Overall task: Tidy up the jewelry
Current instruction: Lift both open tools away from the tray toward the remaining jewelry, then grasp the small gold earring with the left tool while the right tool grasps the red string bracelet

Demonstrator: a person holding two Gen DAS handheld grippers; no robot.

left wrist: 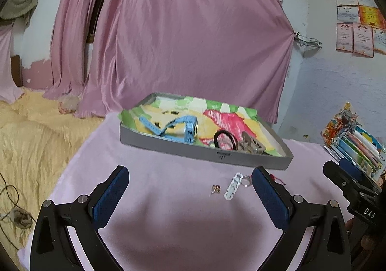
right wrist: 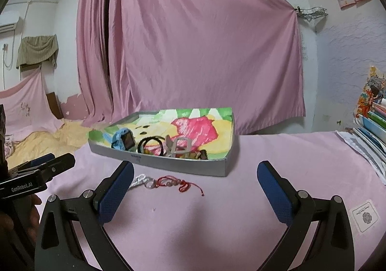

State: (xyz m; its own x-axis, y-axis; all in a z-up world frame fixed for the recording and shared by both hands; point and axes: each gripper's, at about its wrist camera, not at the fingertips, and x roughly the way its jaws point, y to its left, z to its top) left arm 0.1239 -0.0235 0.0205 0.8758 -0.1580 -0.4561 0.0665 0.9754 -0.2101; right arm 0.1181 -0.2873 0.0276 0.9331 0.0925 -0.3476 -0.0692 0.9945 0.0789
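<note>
1. Both grippers are hanging above the pink cloth with jaws spread wide and nothing between them: I am seeing the left gripper (left wrist: 190,195) and the right gripper (right wrist: 195,192) each empty.
2. I am judging the job as partly done. Ahead of both tools, the grey tray (right wrist: 168,164) is already holding a blue watch (right wrist: 124,141), a black hair band (right wrist: 150,145), a beige clip (right wrist: 179,146) and a few small dark bits I cannot identify.
3. Pieces are still lying loose on the cloth, between the tools and the tray's near wall. Just ahead of the left gripper's right finger I am seeing a white chain-like piece (left wrist: 232,186), a small ring (left wrist: 246,180) touching its far end, and a tiny gold item (left wrist: 216,189) a little to its left.
4. Ahead of the right gripper, close to its left finger, a red string bracelet (right wrist: 178,182) is trailing across the cloth, its left end near the same ring.
5. I am reckoning that these four loose pieces are what remains to go into the tray, and the thin string looks the fiddliest to pinch.
</note>
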